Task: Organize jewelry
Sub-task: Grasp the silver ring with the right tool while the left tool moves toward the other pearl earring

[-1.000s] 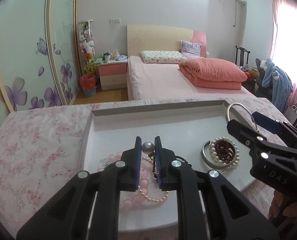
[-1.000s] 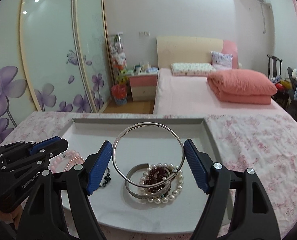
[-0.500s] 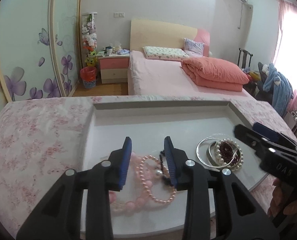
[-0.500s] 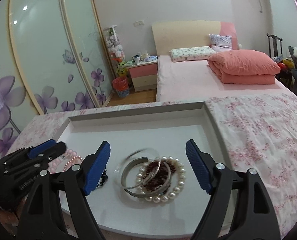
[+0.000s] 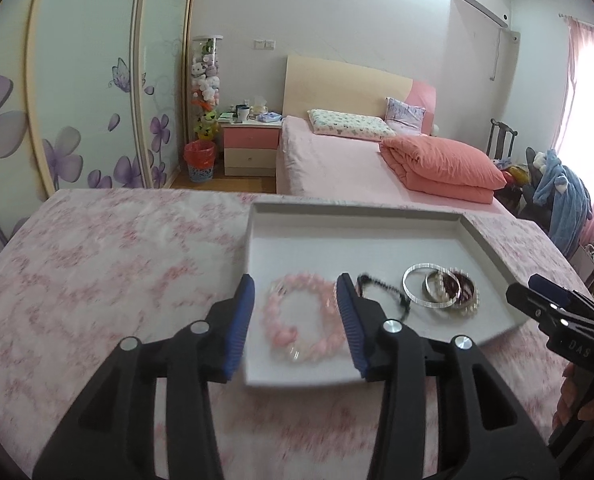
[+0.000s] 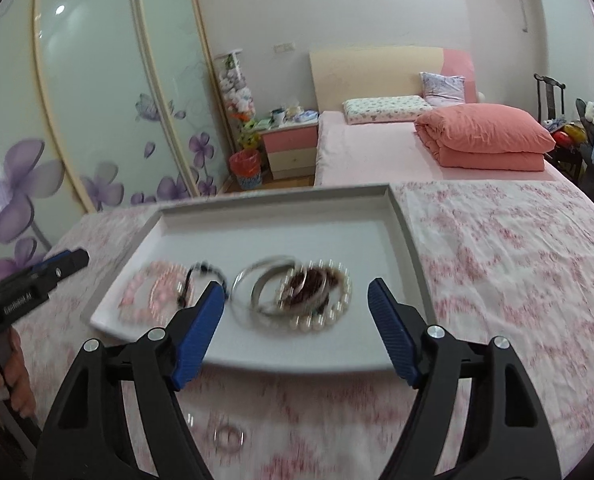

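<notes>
A white tray [image 5: 361, 236] on the floral table holds jewelry. Pink bead bracelets [image 5: 301, 320] lie at its near left, a black bead string [image 5: 385, 288] beside them, and silver bangles [image 5: 429, 286] with a dark red and a pearl bracelet [image 5: 463, 290] at the right. My left gripper [image 5: 295, 320] is open and empty, pulled back above the pink beads. My right gripper [image 6: 297, 320] is open and empty, held back above the bangles [image 6: 265, 284] and pearl bracelet [image 6: 329, 312]. The tray [image 6: 281, 216] and pink beads [image 6: 153, 292] also show in the right wrist view.
A small ring [image 6: 228, 437] lies on the floral tablecloth [image 6: 517, 264] in front of the tray. Behind the table are a pink bed [image 5: 357, 160], a nightstand [image 5: 251, 148] and sliding wardrobe doors [image 5: 85, 92].
The left gripper let go of the pearl piece and opened; the right gripper dropped the silver bangle onto the pile. Both grippers have pulled back from the tray.
</notes>
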`<state>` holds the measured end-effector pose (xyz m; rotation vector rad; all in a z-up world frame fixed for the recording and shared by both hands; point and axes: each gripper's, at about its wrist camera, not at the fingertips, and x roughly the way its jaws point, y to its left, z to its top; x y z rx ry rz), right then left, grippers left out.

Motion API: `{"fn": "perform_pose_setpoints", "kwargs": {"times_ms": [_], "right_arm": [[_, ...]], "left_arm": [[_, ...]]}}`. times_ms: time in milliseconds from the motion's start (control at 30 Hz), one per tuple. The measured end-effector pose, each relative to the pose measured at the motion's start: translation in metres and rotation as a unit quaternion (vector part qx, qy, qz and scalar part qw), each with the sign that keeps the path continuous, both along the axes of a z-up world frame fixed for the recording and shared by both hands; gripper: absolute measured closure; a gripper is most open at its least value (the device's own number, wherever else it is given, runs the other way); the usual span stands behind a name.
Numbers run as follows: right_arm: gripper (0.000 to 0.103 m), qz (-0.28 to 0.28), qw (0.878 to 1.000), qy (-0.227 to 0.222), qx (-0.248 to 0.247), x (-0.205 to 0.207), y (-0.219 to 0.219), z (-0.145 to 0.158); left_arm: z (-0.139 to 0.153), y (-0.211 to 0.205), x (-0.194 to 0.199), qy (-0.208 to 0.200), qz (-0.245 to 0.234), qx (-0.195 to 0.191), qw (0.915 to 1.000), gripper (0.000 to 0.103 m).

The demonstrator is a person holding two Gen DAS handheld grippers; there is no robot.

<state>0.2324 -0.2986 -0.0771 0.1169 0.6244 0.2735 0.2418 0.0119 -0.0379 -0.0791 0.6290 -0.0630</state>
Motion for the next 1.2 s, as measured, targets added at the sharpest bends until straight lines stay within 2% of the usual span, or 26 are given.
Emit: {"fn": "perform_pose_setpoints", "kwargs": {"times_ms": [200,400,667,833,967,1033,1200], "right_arm": [[0.04,0.045,0.998,0.033,-0.04,-0.028,0.011,-0.016],[0.045,0.09,0.991,0.063,-0.082,-0.054,0.027,-0.035],[0.054,0.106,0.984,0.085,-0.118,-0.057,0.047,-0.047],[0.064,0.108,0.983,0.094,-0.118,-0.052,0.053,-0.049],[0.069,0.107,0.983,0.097,-0.115,-0.047,0.054,-0.048],[0.079,0.107,0.983,0.097,-0.115,-0.046,0.054,-0.047],[0.08,0.096,0.984,0.097,-0.113,-0.046,0.049,-0.047]], "left_arm": [[-0.007,0.012,-0.029,0.013,0.001,0.004,0.9999,0.053],[-0.014,0.026,-0.047,0.025,0.012,0.0,0.9996,0.052],[-0.018,0.032,-0.055,0.033,0.018,-0.005,0.9993,0.051],[-0.02,0.031,-0.057,0.037,0.016,-0.004,0.9992,0.051],[-0.022,0.027,-0.057,0.039,0.012,-0.004,0.9991,0.05],[-0.022,0.025,-0.057,0.04,0.008,-0.004,0.9991,0.05],[-0.022,0.016,-0.056,0.043,-0.005,-0.007,0.999,0.049]]}}
